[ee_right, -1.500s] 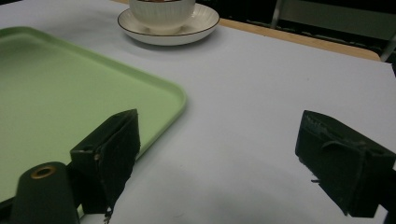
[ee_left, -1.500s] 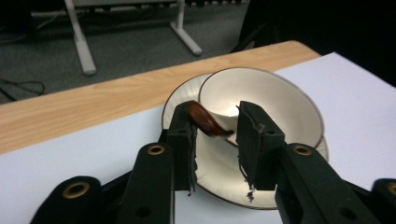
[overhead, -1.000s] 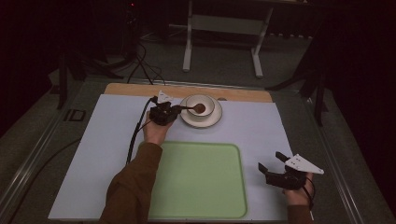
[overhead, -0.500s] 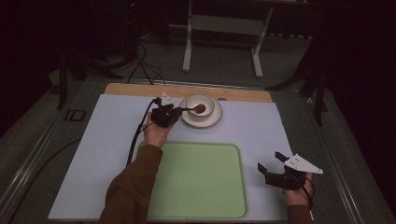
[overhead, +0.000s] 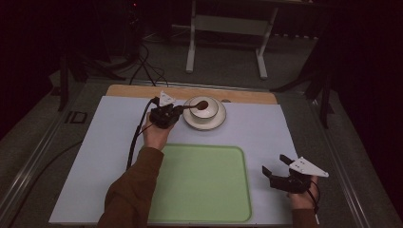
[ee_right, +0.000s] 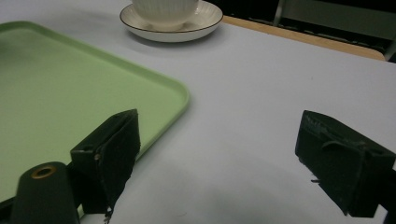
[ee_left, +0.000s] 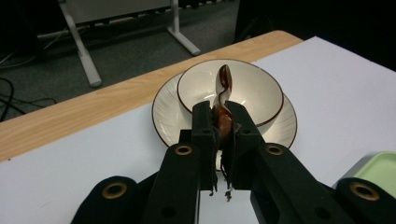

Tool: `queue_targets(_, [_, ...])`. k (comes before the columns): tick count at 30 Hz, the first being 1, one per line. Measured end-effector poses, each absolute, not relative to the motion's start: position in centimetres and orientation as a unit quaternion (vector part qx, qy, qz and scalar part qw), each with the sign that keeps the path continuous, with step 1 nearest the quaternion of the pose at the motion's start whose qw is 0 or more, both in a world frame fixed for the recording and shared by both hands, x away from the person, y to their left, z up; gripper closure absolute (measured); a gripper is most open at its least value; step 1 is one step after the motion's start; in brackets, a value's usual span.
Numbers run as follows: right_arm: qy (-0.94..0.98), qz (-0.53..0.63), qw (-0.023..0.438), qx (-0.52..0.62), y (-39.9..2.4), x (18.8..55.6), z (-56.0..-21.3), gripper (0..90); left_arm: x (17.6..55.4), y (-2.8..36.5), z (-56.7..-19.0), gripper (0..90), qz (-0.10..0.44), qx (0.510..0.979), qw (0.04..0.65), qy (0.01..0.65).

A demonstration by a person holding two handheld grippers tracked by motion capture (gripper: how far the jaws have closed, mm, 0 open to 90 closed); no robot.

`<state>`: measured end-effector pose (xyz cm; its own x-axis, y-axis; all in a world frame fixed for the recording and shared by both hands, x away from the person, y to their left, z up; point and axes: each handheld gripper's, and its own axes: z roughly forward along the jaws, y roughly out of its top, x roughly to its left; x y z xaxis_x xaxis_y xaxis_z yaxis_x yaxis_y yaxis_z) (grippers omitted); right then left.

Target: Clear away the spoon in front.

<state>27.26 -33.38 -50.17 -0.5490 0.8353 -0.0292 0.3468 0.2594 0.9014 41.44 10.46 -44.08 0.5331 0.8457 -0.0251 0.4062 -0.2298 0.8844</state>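
Spoon (ee_left: pixel 224 95) pinched by its handle in the left gripper (ee_left: pixel 220 122), its head over the bowl (ee_left: pixel 254 91) on the saucer (ee_left: pixel 164 112) at the table's far edge. Grasp seemingly made, lift not begun. Next, probably: raise straight, clear the rim, carry toward the green tray (overhead: pixel 199 183). Right gripper (overhead: pixel 281 170) idle beside the tray, jaws spread wide, holding nothing.

Spoon (ee_left: pixel 223 100): brown, glossy, handle clamped between left gripper (ee_left: pixel 221 122) pads, bowl end raised over cup, tilted up and away. Cup (ee_left: pixel 250 88): cream, dark rim, upright, looks empty, centred on saucer (ee_left: pixel 164 109). Saucer: cream, dark rim, flat on white mat near far wooden edge of table, just beyond green tray (overhead: pixel 199 185).
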Motion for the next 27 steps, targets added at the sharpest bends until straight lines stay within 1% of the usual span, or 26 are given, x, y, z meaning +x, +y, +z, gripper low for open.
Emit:
queue_targets(7, [0.748,0.463,0.264,0.395,-33.4,27.3,-50.2,13.8,40.5,11.0,-43.0,83.9,0.25,0.746,0.46,0.412])
queue_targets(20, [0.748,0.462,0.264,0.395,-33.4,27.3,-50.2,13.8,38.7,12.9,-41.6,83.9,0.261,0.733,0.469,0.417])
queue_targets(27, [0.749,0.462,0.264,0.395,-33.3,27.2,-50.2,13.8,36.6,14.8,-40.9,83.8,0.27,0.723,0.473,0.424])
